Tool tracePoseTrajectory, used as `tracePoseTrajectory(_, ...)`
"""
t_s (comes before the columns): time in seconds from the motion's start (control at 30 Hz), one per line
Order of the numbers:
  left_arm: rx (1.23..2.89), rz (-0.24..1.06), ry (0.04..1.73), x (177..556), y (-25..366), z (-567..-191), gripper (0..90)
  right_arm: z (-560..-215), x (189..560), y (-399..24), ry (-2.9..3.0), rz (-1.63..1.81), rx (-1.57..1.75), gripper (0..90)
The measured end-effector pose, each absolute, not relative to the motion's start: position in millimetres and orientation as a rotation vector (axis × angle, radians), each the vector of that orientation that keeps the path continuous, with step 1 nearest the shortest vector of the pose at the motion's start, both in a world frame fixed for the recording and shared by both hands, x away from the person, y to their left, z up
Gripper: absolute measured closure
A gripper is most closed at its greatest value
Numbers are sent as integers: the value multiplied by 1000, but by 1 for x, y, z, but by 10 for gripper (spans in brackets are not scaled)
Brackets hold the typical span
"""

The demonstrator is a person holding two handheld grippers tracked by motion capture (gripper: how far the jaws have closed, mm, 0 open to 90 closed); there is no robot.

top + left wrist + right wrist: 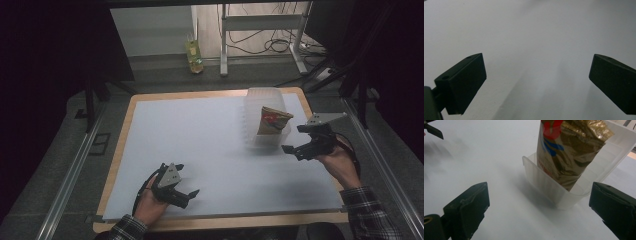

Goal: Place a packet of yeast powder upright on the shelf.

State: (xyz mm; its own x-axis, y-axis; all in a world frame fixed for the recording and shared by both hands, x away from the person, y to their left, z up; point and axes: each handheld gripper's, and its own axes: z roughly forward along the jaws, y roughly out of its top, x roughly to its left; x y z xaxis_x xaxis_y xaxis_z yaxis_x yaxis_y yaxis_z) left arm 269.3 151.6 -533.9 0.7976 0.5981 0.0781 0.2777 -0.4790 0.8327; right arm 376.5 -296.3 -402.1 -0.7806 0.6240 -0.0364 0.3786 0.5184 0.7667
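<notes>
A clear plastic bin (pixel 256 102) stands on the white table top at the back right, and a gold packet (pixel 272 120) with red and blue print stands upright in its near end. In the right gripper view the gold packet (pixel 569 150) leans inside the clear bin (pixel 544 182). My right gripper (pixel 297 140) hovers open just right of the bin, jaws wide with nothing between them. My left gripper (pixel 187 180) rests open near the table's front left, over bare white surface. In the left gripper view its fingers (pixel 464 82) are spread wide over the white top.
The white table top (pixel 200 140) has a wooden border. Behind the table a yellow-green bottle (pixel 194 55) stands on the floor, next to a metal frame (pixel 260 30) with cables. Metal rails run along both sides of the table.
</notes>
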Motion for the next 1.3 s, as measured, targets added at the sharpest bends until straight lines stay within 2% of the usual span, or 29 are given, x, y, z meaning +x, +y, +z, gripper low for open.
tracePoseTrajectory(0.67,2095,451,651,269,151,-534,12,-415,355,-292,2455,1179,843,0)
tracePoseTrajectory(1.3,2103,441,655,270,151,-535,11,-436,330,-267,2472,1231,810,0)
